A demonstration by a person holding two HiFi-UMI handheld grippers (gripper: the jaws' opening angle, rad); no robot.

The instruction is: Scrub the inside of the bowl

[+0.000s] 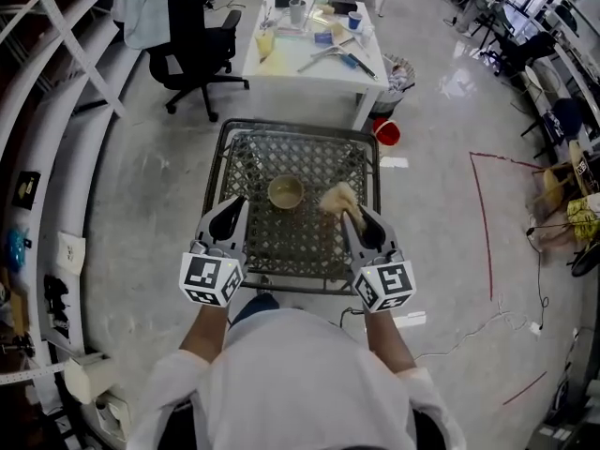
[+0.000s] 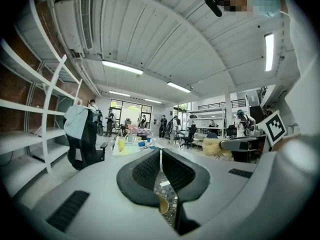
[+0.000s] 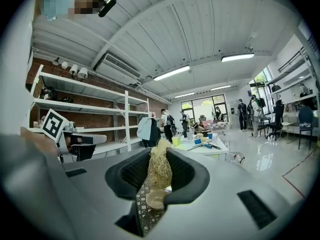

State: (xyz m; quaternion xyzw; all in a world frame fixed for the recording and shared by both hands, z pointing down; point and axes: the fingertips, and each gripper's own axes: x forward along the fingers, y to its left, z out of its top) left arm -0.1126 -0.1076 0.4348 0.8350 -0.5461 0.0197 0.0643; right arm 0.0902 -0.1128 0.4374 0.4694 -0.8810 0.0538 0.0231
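Observation:
A small tan bowl (image 1: 285,192) stands upright near the middle of a dark metal mesh table (image 1: 309,242); it also shows below the jaws as the bowl (image 3: 156,199) and the bowl (image 2: 161,204). My right gripper (image 1: 348,216) is shut on a straw-coloured fibrous scrubber (image 1: 339,199), held right of the bowl and above the mesh. The scrubber (image 3: 159,168) sits pinched between the right gripper's (image 3: 159,171) pads. My left gripper (image 1: 236,212) hovers left of the bowl, shut with nothing in it, its jaws (image 2: 160,166) meeting.
A white table (image 1: 314,50) with cups and tools stands beyond the mesh table. A black office chair (image 1: 192,50) is at the far left, a red bucket (image 1: 386,132) by the white table's leg. White shelving lines the left. Red tape marks the floor on the right.

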